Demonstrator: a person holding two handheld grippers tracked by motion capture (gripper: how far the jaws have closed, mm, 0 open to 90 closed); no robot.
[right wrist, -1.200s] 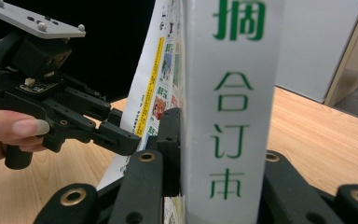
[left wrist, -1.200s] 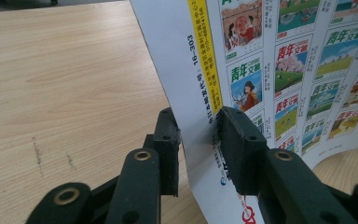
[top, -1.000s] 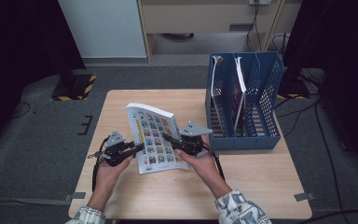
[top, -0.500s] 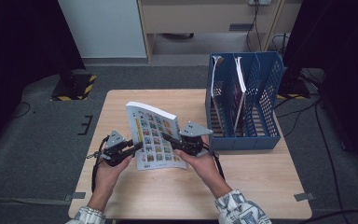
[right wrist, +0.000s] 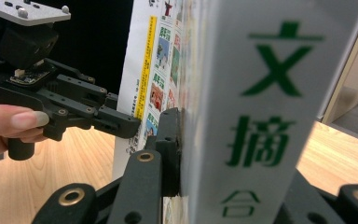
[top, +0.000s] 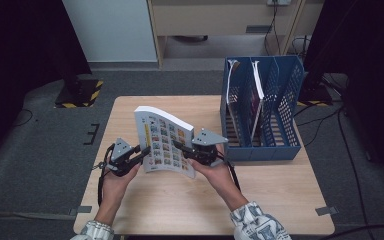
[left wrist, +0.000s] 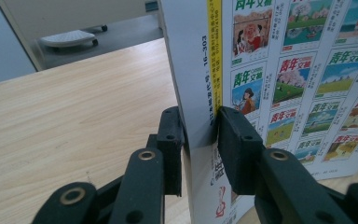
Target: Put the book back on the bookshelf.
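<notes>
One magazine, two tools, both clamped on it.

Left tool [top: 142, 150] and right tool [top: 178, 146] pinch the magazine [top: 164, 142]; blue rack [top: 285, 145] at three o'clock (contents hard to count).

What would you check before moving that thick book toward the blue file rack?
1. Left gripper pinches the book at one edge: ok.
2. Right gripper clamps the book at the spine: ok.
3. Book stands upright on the table: ok.
4. Blue file rack has a free slot at its right end: ok.
5. Whether the book fits that slot: cannot tell.
</notes>
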